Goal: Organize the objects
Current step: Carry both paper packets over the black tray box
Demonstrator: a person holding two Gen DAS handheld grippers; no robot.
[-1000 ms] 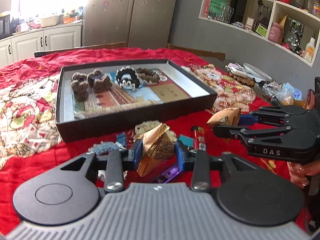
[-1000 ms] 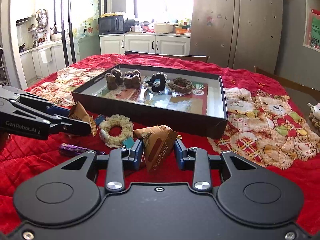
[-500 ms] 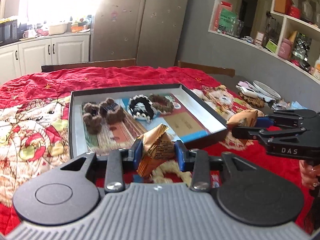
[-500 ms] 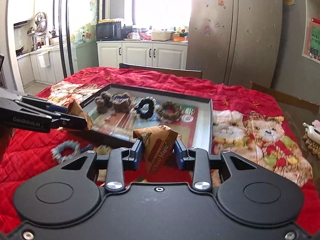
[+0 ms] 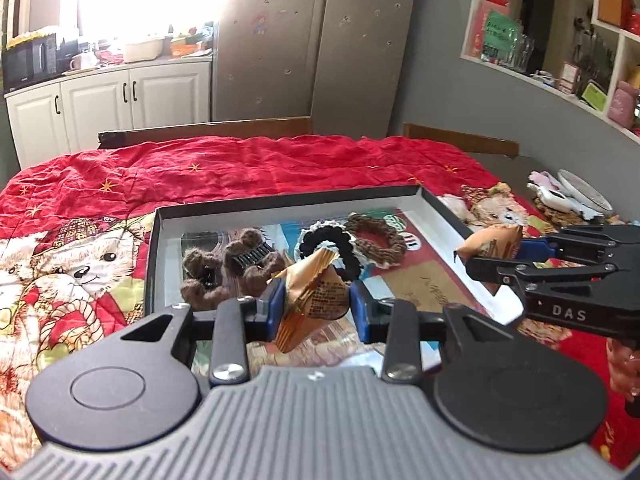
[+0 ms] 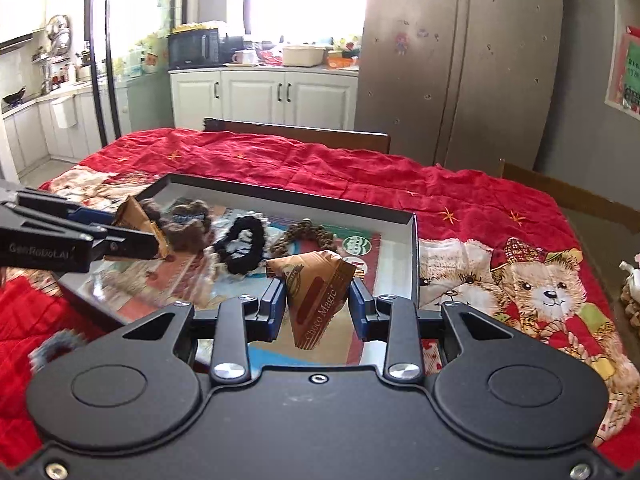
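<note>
My left gripper [image 5: 318, 302] is shut on a gold-brown snack packet [image 5: 314, 296] and holds it above the near part of the black tray [image 5: 280, 201]. My right gripper [image 6: 318, 304] is shut on a brown Choco Magic packet [image 6: 316, 292] above the tray's right half [image 6: 414, 256]. Each gripper shows from the side in the other's view, the right one [image 5: 476, 260] at the tray's right rim, the left one [image 6: 154, 240] over its left part. In the tray lie brown furry hair clips [image 5: 228, 268], a black scrunchie [image 5: 328, 246] and a brown scrunchie [image 5: 376, 236].
A red quilt with bear patterns [image 5: 240, 164] covers the table. A grey scrunchie [image 6: 56, 346] lies on the quilt left of the tray. Plates and small items [image 5: 568, 196] sit at the table's right edge. Chair backs [image 6: 300, 130] stand behind the table.
Both grippers have risen and moved forward with their packets, from above the loose items in front of the tray to above the tray itself.
</note>
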